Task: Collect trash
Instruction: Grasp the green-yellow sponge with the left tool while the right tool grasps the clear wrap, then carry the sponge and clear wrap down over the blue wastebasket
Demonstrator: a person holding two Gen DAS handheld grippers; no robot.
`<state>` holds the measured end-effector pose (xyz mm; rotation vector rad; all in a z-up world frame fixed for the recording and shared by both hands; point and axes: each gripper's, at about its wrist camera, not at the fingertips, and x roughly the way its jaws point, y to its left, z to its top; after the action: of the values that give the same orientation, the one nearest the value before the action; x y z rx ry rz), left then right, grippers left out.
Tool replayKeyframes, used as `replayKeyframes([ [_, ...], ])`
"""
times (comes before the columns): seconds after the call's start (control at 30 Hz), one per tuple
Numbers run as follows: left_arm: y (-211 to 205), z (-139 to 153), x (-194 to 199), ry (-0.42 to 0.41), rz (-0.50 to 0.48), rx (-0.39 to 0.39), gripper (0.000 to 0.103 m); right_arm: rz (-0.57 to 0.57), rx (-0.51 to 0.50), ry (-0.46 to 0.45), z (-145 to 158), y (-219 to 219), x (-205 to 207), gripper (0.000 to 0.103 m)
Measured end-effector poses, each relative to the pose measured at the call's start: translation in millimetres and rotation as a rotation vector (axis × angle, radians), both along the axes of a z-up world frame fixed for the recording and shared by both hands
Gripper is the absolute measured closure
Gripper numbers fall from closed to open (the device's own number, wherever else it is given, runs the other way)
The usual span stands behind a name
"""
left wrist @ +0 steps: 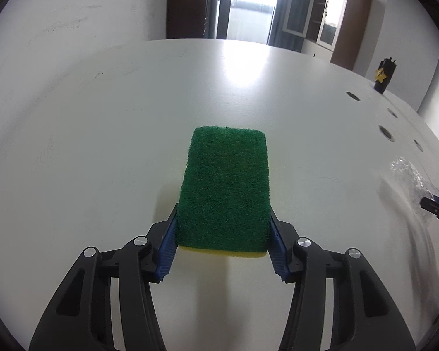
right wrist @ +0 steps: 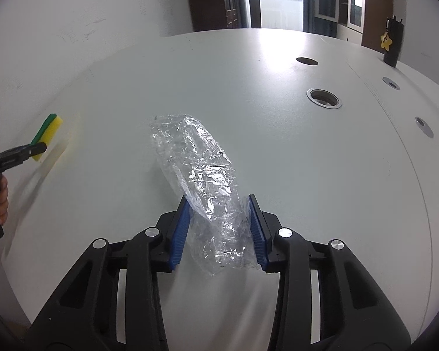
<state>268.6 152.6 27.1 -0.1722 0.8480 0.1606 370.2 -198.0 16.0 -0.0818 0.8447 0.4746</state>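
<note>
My left gripper point(left wrist: 223, 219) is shut on a green-and-yellow sponge point(left wrist: 225, 187), green side up, held just above the white table point(left wrist: 102, 131). The sponge also shows at the far left of the right wrist view point(right wrist: 48, 134). My right gripper point(right wrist: 218, 207) is closed against a crumpled clear plastic wrap point(right wrist: 202, 175), which sticks out forward between its blue pads point(right wrist: 179, 231) over the table. The wrap shows blurred at the right edge of the left wrist view point(left wrist: 412, 175).
Several round cable holes point(right wrist: 324, 98) lie in the table at the right. A black holder with a yellow star point(right wrist: 390, 41) stands at the far right edge. A white wall and a dark doorway lie behind the table.
</note>
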Motion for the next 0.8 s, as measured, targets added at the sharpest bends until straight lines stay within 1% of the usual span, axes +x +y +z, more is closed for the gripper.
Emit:
replayKeyframes([
  [0.13,-32,10,-48,-0.043,-0.068,-0.006,0.050,0.002,0.005,-0.043,8,5,-33,0.067],
  [0.33,-62,19,-106,-0.103,-0.108,-0.011,0.050,0.006,0.042,-0.068,12,4,-90,0.067],
  [0.6,-91,19,-163,-0.159,-0.144,-0.042,0.050,0.003,0.080,-0.095,12,0,-167,0.067],
  [0.8,-118,10,-196,-0.184,-0.185,-0.051,0.050,0.042,0.103,-0.129,12,-1,-228,0.067],
])
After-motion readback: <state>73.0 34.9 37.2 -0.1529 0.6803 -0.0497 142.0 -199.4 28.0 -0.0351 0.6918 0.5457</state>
